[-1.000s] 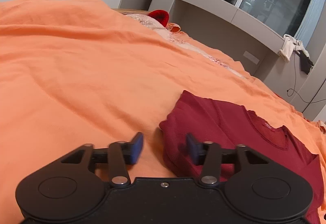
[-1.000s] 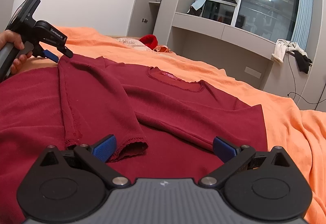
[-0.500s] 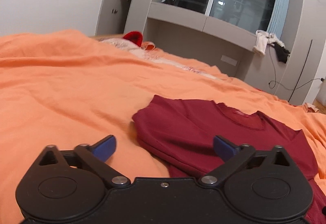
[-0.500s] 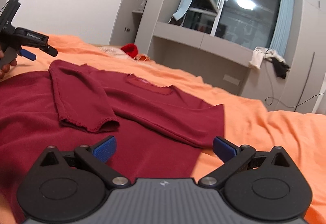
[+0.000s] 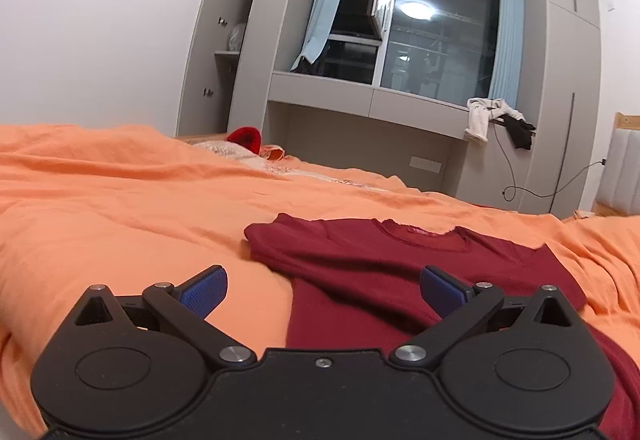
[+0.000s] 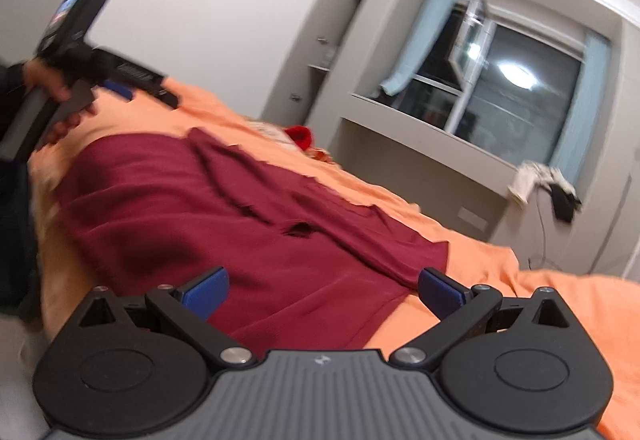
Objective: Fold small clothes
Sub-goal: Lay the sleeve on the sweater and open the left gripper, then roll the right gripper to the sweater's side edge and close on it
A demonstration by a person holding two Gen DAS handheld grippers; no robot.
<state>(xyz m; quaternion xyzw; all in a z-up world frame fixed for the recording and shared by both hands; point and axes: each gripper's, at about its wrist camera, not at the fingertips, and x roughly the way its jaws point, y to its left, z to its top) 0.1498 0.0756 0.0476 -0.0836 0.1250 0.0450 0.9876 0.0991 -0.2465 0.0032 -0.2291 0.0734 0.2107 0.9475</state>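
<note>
Nearest in the left wrist view, the left hand-held gripper [image 5: 322, 290] stands with its jaws spread wide, having just been opening, and nothing sits between its blue pads [image 5: 204, 290]; one pad hangs over bare orange cover, the other over dark red cloth; the right hand-held gripper [image 6: 324, 290] is likewise agape and grips nothing, its blue pads [image 6: 440, 292] apart above the cloth's near edge; just beyond both lies the dark red top [image 5: 400, 264], spread on the orange bedspread [image 5: 120, 207] with its neckline turned toward the far side of the bed and a sleeve [image 6: 232, 175] folded across its body; the top touches neither gripper; the right wrist view is tilted and smeared with blur, so the finer creases of the cloth cannot be made out; at the left edge of that view a person's hand [image 6: 52, 79] clasps the handle of the left gripper, held above the bedspread beside the top's shoulder; farther along the bed a small bright red item [image 5: 245, 137] rests by a pale patterned cloth [image 5: 236, 153]; behind the bed a grey window ledge [image 5: 372, 97] carries a white garment [image 5: 482, 115] and a black one [image 5: 520, 131] draped over its end; last comes the dark window [image 5: 436, 39] flanked by pale blue curtains [image 5: 326, 7], a ceiling lamp mirrored in the glass
</note>
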